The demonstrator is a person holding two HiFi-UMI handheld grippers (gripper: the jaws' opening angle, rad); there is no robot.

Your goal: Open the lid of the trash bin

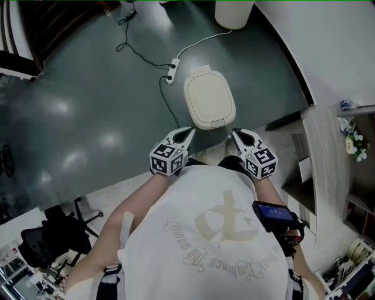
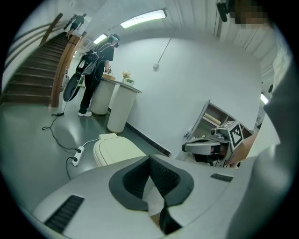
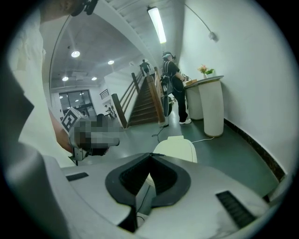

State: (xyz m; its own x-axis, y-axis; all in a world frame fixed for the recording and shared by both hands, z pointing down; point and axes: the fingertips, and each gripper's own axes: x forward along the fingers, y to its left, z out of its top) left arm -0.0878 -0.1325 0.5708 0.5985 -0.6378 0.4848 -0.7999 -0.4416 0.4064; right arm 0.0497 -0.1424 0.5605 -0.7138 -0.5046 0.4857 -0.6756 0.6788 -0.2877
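The trash bin [image 1: 209,98] stands on the dark floor just ahead of me, its cream lid down flat. In the head view my left gripper [image 1: 188,132] hangs just off the bin's near left corner and my right gripper [image 1: 235,133] off its near right corner; neither touches the bin. Both point forward with the jaws closed tip to tip and nothing between them. The bin lid [image 2: 117,148] shows beyond the left gripper [image 2: 150,159] in the left gripper view, with the right gripper [image 2: 205,146] off to the side. The lid [image 3: 177,146] lies past the right gripper [image 3: 150,155] in the right gripper view.
A white power strip [image 1: 171,71] with cables lies on the floor behind the bin. A white round pedestal [image 1: 233,13] stands by the curved wall. Shelves [image 1: 353,146] are at the right, an office chair [image 1: 50,234] at the lower left. A person [image 2: 92,77] stands near the stairs [image 2: 32,79].
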